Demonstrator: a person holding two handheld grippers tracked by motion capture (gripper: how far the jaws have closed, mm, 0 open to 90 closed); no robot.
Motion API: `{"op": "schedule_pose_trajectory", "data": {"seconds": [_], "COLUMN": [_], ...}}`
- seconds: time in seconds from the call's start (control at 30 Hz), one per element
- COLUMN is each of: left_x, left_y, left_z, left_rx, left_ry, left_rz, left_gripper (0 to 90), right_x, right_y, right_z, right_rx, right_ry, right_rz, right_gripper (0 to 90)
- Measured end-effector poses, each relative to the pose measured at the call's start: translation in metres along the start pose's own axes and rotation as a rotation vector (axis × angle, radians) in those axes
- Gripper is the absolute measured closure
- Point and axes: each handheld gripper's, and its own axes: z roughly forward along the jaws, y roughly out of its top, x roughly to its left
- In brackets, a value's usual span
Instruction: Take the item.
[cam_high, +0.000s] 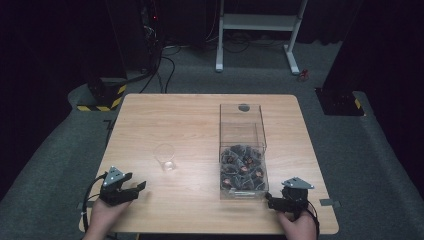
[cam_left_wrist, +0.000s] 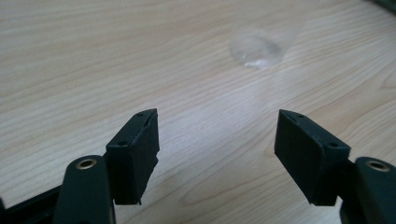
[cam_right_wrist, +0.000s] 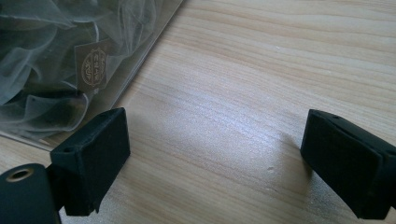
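Observation:
A clear plastic cup (cam_high: 165, 159) stands upright on the wooden table (cam_high: 190, 120), left of centre; in the left gripper view the cup (cam_left_wrist: 257, 49) lies ahead and a little to the right. A tall clear box (cam_high: 242, 131) at the right holds several mesh tea bags (cam_high: 242, 170) in its near half. At the table's near left my left gripper (cam_high: 134, 183) is open, its jaws (cam_left_wrist: 217, 123) wide apart over bare wood. My right gripper (cam_high: 270, 199) rests by the box's near right corner, open (cam_right_wrist: 217, 123), with tea bags (cam_right_wrist: 46, 56) behind the box wall to its left.
Beyond the table are a white metal frame (cam_high: 257, 22), black cables (cam_high: 160, 70) on the grey floor, and a block with yellow-black stripes (cam_high: 102, 97) at the far left. Bare wood stretches between the cup and the box.

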Motion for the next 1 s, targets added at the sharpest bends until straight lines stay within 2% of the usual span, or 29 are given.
{"op": "schedule_pose_trajectory", "data": {"seconds": [0.23,0.27,0.43,0.5,0.53,0.6,1.0], "left_x": [-0.009,-0.009,-0.013,-0.016,-0.02,-0.023,-0.048], "left_y": [0.006,0.006,0.009,0.01,0.011,0.012,0.017], "left_z": [-0.001,-0.002,-0.002,-0.002,-0.003,-0.005,0.001], "left_rx": [-0.009,-0.006,-0.024,-0.028,-0.03,-0.044,-0.056], "left_ry": [-0.022,-0.019,-0.029,-0.024,-0.02,-0.021,-0.077], "left_rz": [0.009,0.025,0.022,0.033,0.045,0.04,0.091], "left_gripper": [31.8,31.8,31.9,32.6,32.6,33.6,34.0], "right_x": [0.0,0.0,0.0,0.0,0.0,0.0,0.0], "right_y": [0.0,0.0,0.0,0.0,0.0,0.0,0.0], "right_z": [0.0,0.0,0.0,0.0,0.0,0.0,0.0], "right_rx": [0.0,0.0,0.0,0.0,0.0,0.0,0.0], "right_ry": [0.0,0.0,0.0,0.0,0.0,0.0,0.0], "right_rz": [0.0,0.0,0.0,0.0,0.0,0.0,0.0], "right_gripper": [7.8,7.8,7.8,7.8,7.8,7.8,7.8]}}
